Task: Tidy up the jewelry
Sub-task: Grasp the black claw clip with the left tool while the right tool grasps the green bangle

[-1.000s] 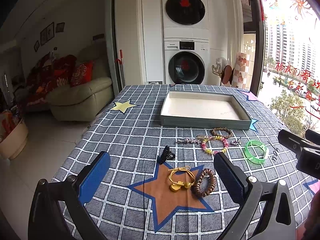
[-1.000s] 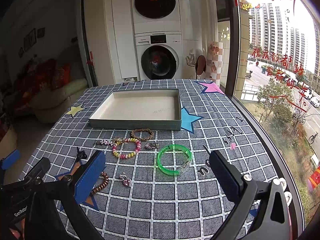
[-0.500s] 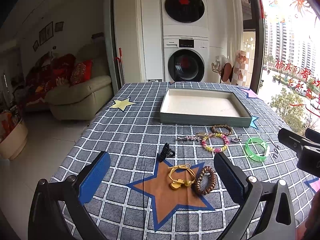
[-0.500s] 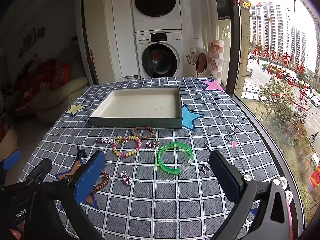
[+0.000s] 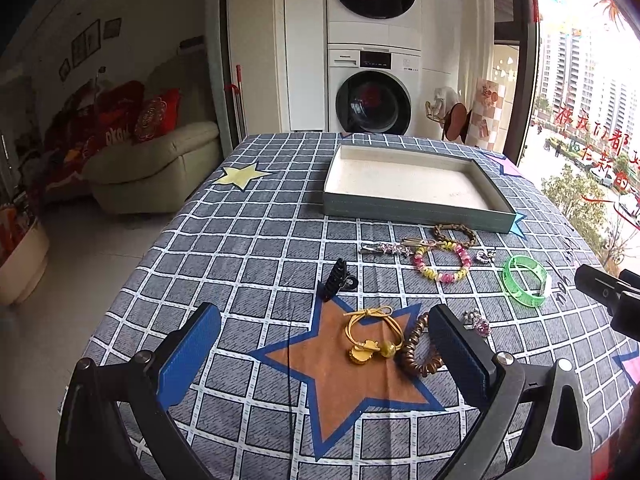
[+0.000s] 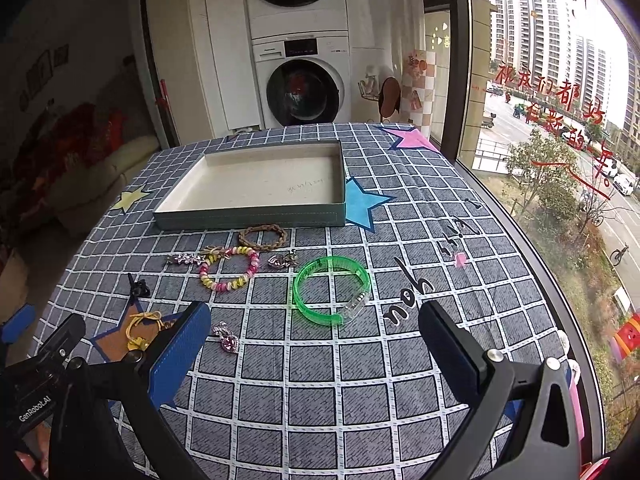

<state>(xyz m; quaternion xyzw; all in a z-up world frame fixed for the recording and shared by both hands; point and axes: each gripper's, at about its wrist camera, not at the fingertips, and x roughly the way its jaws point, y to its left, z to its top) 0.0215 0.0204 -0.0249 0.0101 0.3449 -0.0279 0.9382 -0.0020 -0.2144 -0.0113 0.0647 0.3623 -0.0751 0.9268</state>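
Note:
An empty grey-green tray (image 5: 412, 210) (image 6: 248, 216) sits at the far middle of the checked tablecloth. In front of it lie a brown braided bracelet (image 5: 456, 235), a pink-yellow bead bracelet (image 5: 442, 264), a star hair clip (image 5: 384, 249), a small charm (image 5: 485, 256) and a green bangle (image 5: 524, 280) (image 6: 330, 290). Nearer lie a black claw clip (image 5: 338, 280), a gold hair tie (image 5: 370, 336), a brown coil tie (image 5: 418, 350) and a pink brooch (image 6: 227, 338). My left gripper (image 5: 324, 354) is open above the gold tie. My right gripper (image 6: 314, 344) is open just short of the green bangle.
The table's right edge runs along a window (image 6: 560, 120). A washer and dryer stack (image 5: 374, 60) stands beyond the far edge, and a sofa (image 5: 152, 168) is off to the left. Each gripper shows at the edge of the other's view.
Both grippers have tilted or lowered slightly toward the table, so the jewelry sits a little higher in each view. Nothing was taken hold of or moved.

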